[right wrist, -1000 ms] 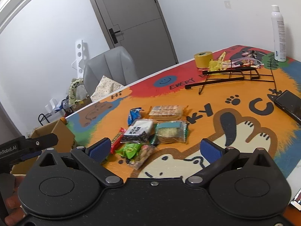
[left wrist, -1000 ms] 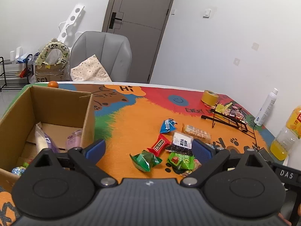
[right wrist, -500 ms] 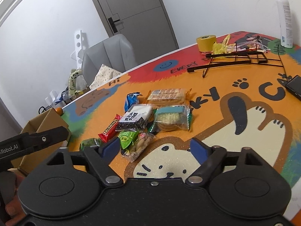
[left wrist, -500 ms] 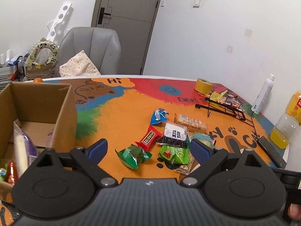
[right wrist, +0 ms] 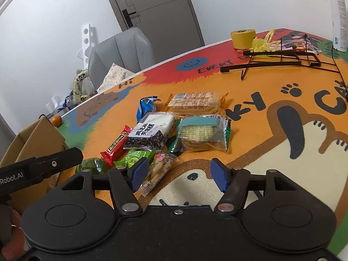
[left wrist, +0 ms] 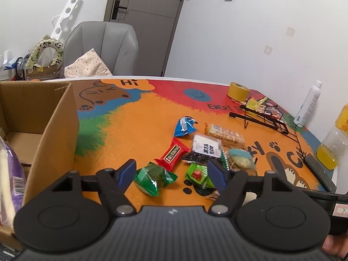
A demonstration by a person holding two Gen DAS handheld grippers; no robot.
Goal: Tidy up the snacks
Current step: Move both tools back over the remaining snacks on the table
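Cardboard box [left wrist: 54,130]: cut off at left edge; purple packet [left wrist: 10,180] inside partly out of frame. Orange drink bottle [left wrist: 335,143]: cropped at right. Peanut packet [right wrist: 158,171]: partly behind right gripper's finger. Wrapper print: mostly illegible

**Tally of snacks and other items**

Eight snack packets loose on the table [left wrist: 134,119]: one blue packet [left wrist: 184,126], one long cracker pack [left wrist: 225,133], one black-and-white pack [left wrist: 205,150], one teal-labelled biscuit pack [left wrist: 240,161], one red bar [left wrist: 171,154], one dark green packet [left wrist: 153,179], one light green packet [left wrist: 196,175], one clear peanut bag [right wrist: 159,169].

One cardboard box [left wrist: 54,130], with at least one purple packet [left wrist: 10,180] inside.

Two bottles: one white bottle [left wrist: 308,106], one juice bottle [left wrist: 332,145].

One each: tape roll [left wrist: 237,91], wire rack [left wrist: 263,117], phone [left wrist: 319,175], orange [right wrist: 57,120], chair [left wrist: 104,45].
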